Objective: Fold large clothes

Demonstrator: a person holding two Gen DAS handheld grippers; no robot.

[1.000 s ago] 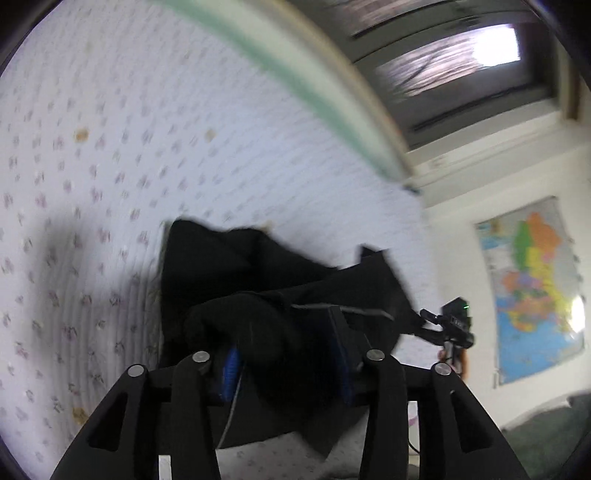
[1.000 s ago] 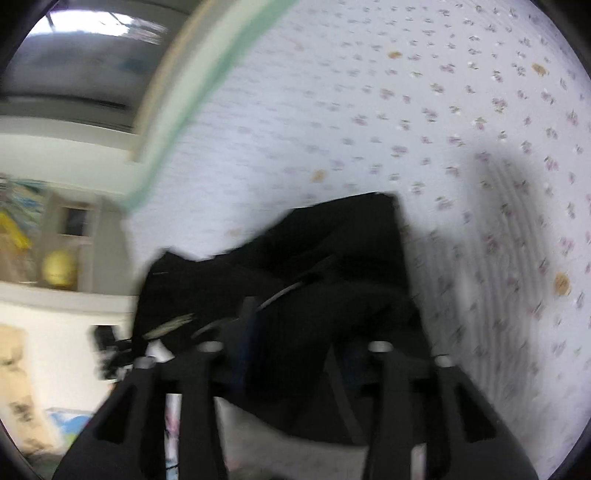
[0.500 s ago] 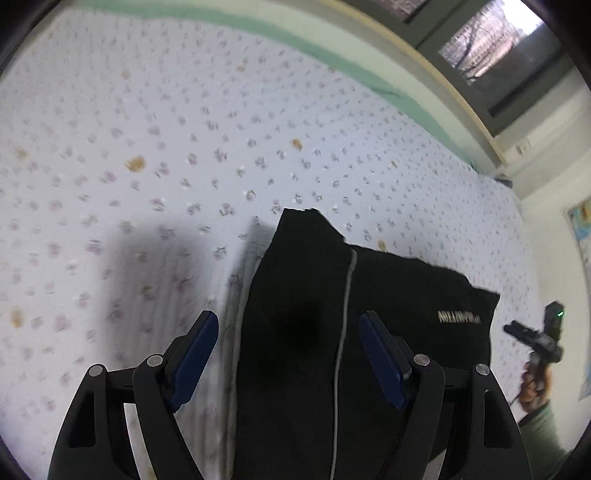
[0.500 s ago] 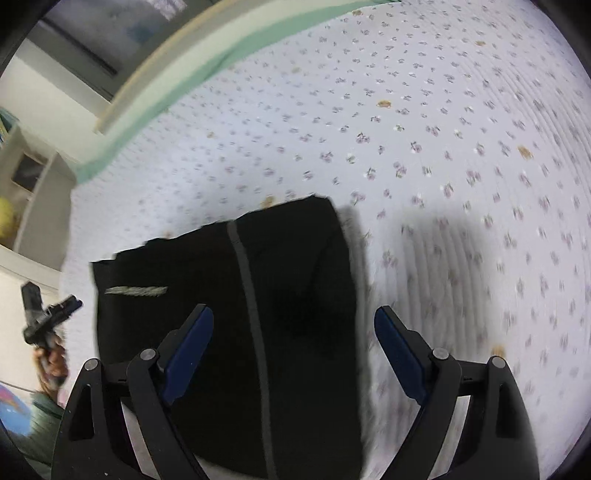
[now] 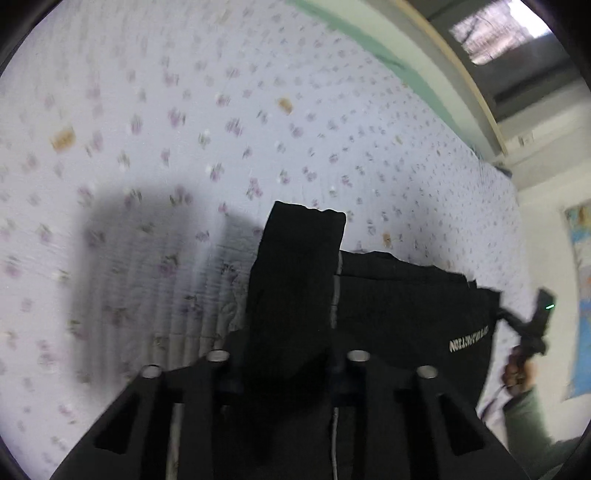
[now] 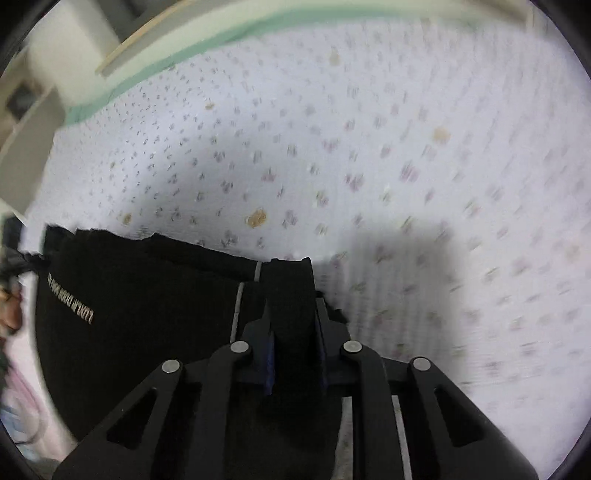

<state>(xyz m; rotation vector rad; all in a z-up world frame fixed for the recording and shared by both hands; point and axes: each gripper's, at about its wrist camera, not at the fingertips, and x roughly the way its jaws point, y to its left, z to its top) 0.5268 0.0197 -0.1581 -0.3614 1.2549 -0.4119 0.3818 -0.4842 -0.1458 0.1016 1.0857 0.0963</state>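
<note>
A black garment (image 5: 399,317) with a thin grey stripe and white lettering lies on a bed with a white floral sheet (image 5: 184,147). My left gripper (image 5: 291,365) is shut on one end of the black garment, a strip of cloth standing up between its fingers. In the right wrist view the black garment (image 6: 147,314) spreads to the left, and my right gripper (image 6: 293,350) is shut on its other end, a fold rising between the blue pads. The right gripper also shows far right in the left wrist view (image 5: 532,328).
The floral sheet (image 6: 406,166) stretches far ahead of both grippers. A green bed edge (image 5: 373,51) and a window (image 5: 495,33) lie beyond. A map (image 5: 580,295) hangs on the right wall. Shelves (image 6: 22,110) stand at the far left.
Half a second ago both grippers were open above the flat garment. Now both have closed on its near edge and the cloth bunches up between the fingers.
</note>
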